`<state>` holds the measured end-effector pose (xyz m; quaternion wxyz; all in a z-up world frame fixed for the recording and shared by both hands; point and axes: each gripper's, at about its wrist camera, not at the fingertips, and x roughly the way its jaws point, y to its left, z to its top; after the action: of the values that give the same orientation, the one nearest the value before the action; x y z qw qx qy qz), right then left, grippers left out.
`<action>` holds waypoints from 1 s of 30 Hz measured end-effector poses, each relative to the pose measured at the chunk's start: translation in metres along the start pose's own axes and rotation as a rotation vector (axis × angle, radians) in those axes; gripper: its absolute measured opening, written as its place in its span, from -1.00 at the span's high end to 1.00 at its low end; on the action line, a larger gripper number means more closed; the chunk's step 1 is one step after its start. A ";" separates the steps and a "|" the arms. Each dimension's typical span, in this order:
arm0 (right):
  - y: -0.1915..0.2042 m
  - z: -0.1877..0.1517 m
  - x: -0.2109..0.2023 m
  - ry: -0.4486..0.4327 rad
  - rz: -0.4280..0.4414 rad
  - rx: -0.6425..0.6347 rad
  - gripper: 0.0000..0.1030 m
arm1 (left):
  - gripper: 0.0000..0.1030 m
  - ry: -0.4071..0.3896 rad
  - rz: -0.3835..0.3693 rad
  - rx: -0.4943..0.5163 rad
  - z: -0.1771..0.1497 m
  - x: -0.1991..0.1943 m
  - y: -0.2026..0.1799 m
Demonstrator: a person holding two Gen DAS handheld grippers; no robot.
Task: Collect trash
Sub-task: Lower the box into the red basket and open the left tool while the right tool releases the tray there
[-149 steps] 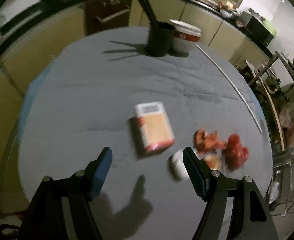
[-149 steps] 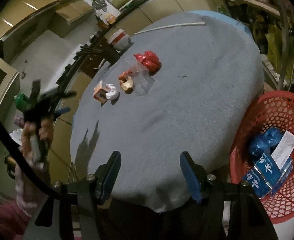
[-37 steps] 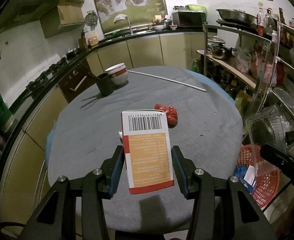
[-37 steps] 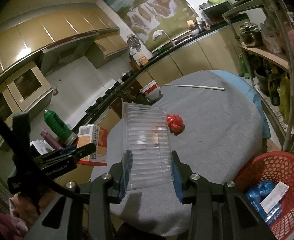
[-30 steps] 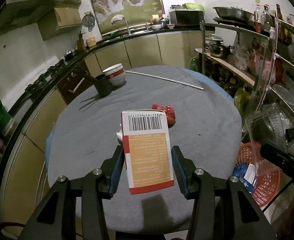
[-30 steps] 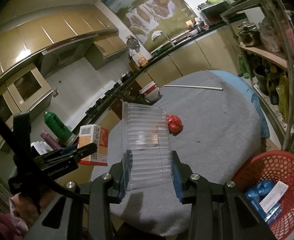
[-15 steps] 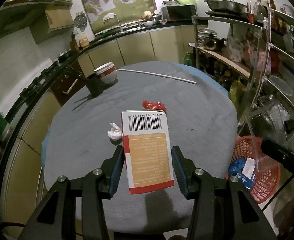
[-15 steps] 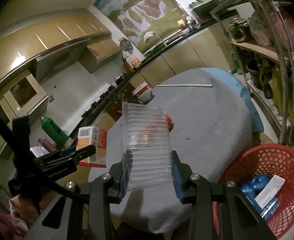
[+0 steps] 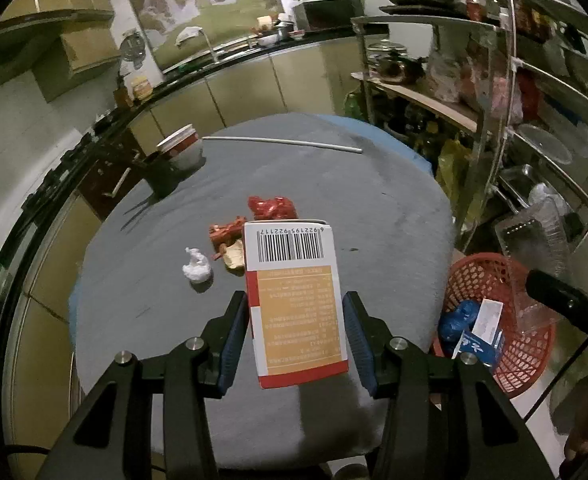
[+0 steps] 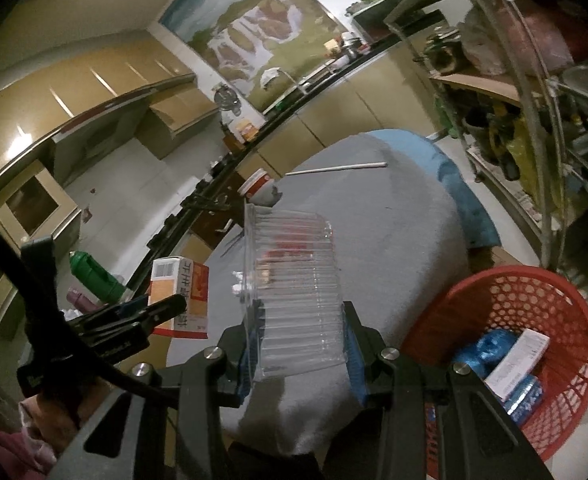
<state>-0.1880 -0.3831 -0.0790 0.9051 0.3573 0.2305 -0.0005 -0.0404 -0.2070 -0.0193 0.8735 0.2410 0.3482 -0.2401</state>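
My left gripper (image 9: 296, 334) is shut on an orange and white carton (image 9: 294, 300) with a barcode, held above the near edge of the round grey table (image 9: 374, 200). My right gripper (image 10: 300, 340) is shut on a clear ribbed plastic container (image 10: 294, 280), also held in the air; the container shows at the right of the left wrist view (image 9: 534, 248). The carton and left gripper show in the right wrist view (image 10: 179, 296). A red mesh basket (image 9: 510, 280) stands beside the table, also in the right wrist view (image 10: 534, 300). On the table lie a white crumpled tissue (image 9: 195, 266), orange scraps (image 9: 225, 236) and a red wrapper (image 9: 271, 208).
The basket holds a blue bag (image 10: 490, 348) and a white box (image 10: 518, 364). A dark cup (image 9: 161, 176), a red-rimmed bowl (image 9: 179, 146) and a long white rod (image 9: 281, 142) sit at the table's far side. Metal shelves (image 9: 514, 100) stand at the right, cabinets behind.
Both grippers have drawn back from the table and a little rightward with their loads. The basket shows larger and nearer in both views. The tissue and orange scraps have come into the left wrist view.
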 end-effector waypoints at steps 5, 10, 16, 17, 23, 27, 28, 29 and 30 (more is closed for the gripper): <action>-0.019 -0.004 -0.009 -0.009 -0.033 0.045 0.22 | 0.04 0.002 -0.009 0.034 0.002 0.005 -0.014; -0.037 -0.006 -0.018 -0.016 -0.067 0.076 0.22 | 0.04 0.003 -0.044 0.074 0.004 0.009 -0.033; -0.069 -0.010 -0.033 -0.037 -0.132 0.145 0.22 | 0.04 0.091 -0.244 0.102 -0.003 0.034 -0.071; -0.077 -0.010 -0.038 -0.047 -0.157 0.163 0.22 | 0.04 0.106 -0.268 0.107 -0.006 0.038 -0.078; -0.115 -0.016 -0.062 -0.064 -0.293 0.240 0.22 | 0.03 0.206 -0.460 0.143 -0.018 0.062 -0.125; -0.136 -0.024 -0.064 -0.034 -0.336 0.304 0.18 | 0.01 0.236 -0.529 0.160 -0.020 0.071 -0.148; -0.140 -0.027 -0.062 -0.023 -0.347 0.322 0.17 | 0.01 0.230 -0.538 0.168 -0.019 0.073 -0.153; -0.144 -0.029 -0.062 -0.016 -0.353 0.338 0.13 | -0.02 0.227 -0.545 0.173 -0.018 0.074 -0.157; -0.148 -0.032 -0.060 -0.002 -0.352 0.363 -0.05 | -0.11 0.229 -0.552 0.177 -0.017 0.075 -0.159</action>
<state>-0.2791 -0.4829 -0.1700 0.8124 0.4683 0.2843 -0.1997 -0.0937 -0.3382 -0.1248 0.7060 0.2380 0.4741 -0.4692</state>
